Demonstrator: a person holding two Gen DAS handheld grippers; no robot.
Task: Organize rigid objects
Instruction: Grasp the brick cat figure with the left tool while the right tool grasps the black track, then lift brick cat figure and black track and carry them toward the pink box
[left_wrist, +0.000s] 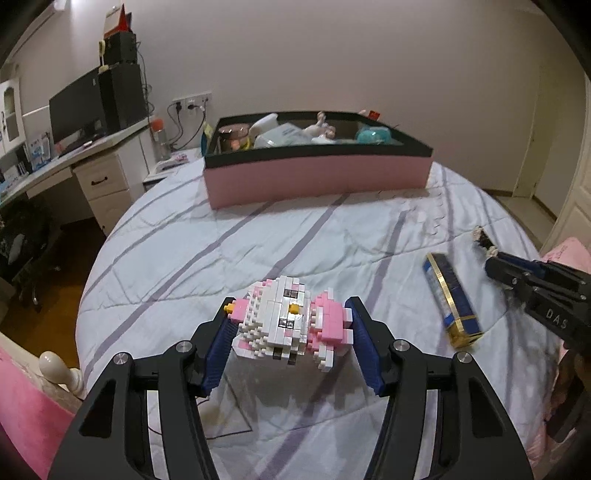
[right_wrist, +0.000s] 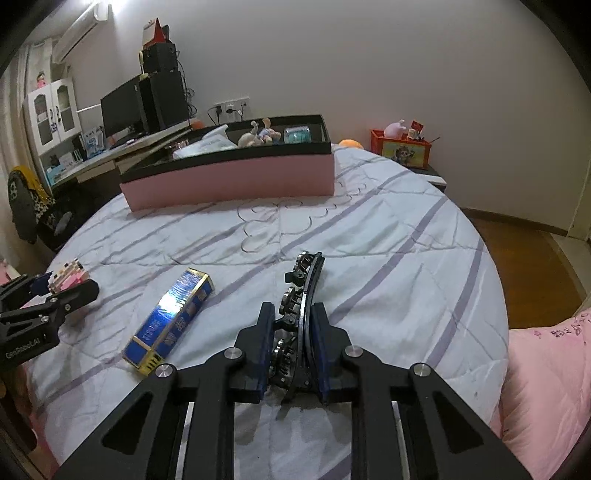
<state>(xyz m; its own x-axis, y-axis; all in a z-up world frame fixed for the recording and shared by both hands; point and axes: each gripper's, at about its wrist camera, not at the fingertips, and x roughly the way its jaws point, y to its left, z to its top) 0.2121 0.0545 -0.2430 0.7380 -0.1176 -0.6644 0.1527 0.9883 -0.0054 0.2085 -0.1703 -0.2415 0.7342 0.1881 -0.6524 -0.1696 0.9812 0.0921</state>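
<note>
bed top mostly clear between grippers and box

bare striped bedspread (right_wrist: 332, 236) lies open up to the pink box (left_wrist: 317, 173); a blue carton (right_wrist: 170, 317) lies between the two grippers; the box's front half is already crowded with items.

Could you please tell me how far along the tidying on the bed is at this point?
Done: several items already sit in the pink box at the far end of the bed. In hand: the left gripper is closed on the pink-and-white brick figure, and the right gripper is shut on the black hair clip. Left: the blue and gold box lies on the quilt, untouched.
</note>
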